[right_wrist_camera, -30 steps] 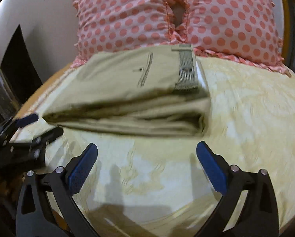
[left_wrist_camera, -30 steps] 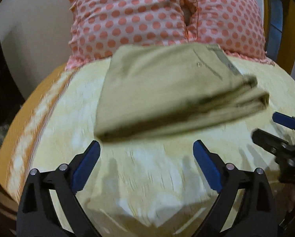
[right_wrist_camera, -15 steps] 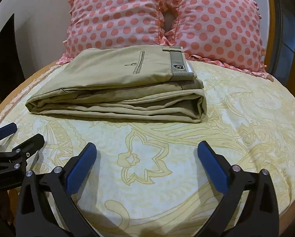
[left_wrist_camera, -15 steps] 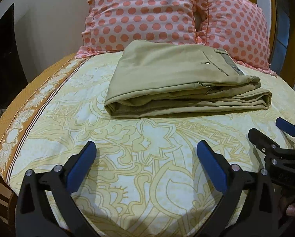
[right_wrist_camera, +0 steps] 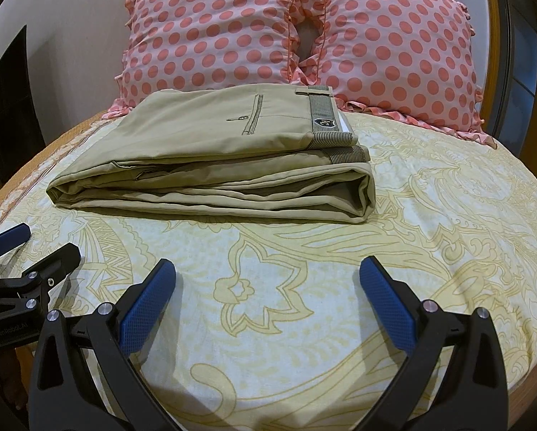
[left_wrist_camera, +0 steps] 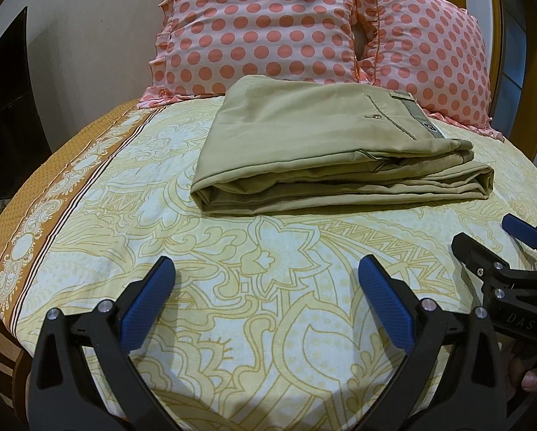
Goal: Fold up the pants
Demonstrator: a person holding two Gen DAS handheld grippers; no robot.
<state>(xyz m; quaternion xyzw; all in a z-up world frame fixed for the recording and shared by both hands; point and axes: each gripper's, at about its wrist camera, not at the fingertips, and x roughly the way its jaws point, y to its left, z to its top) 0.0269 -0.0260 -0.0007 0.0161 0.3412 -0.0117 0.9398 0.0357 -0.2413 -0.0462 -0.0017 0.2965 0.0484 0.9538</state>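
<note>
Folded khaki pants on patterned bedspread, both grippers clear of the garment

The pants (right_wrist_camera: 211,165) lay folded in a flat stack on the yellow floral bedspread (right_wrist_camera: 430,237), just in front of two pink polka-dot pillows (right_wrist_camera: 211,32); a striped waistband carried a small dark badge (right_wrist_camera: 325,123), its lettering too small to read. The left gripper (left_wrist_camera: 265,280) was spread wide with nothing between its blue pads (left_wrist_camera: 146,305), short of the stack. The right gripper (right_wrist_camera: 266,280) was likewise wide apart and held nothing. Print on the left gripper's body read "GenRobot.AI" in the right wrist view; "DAS" showed on the right gripper's body in the left wrist view
</note>
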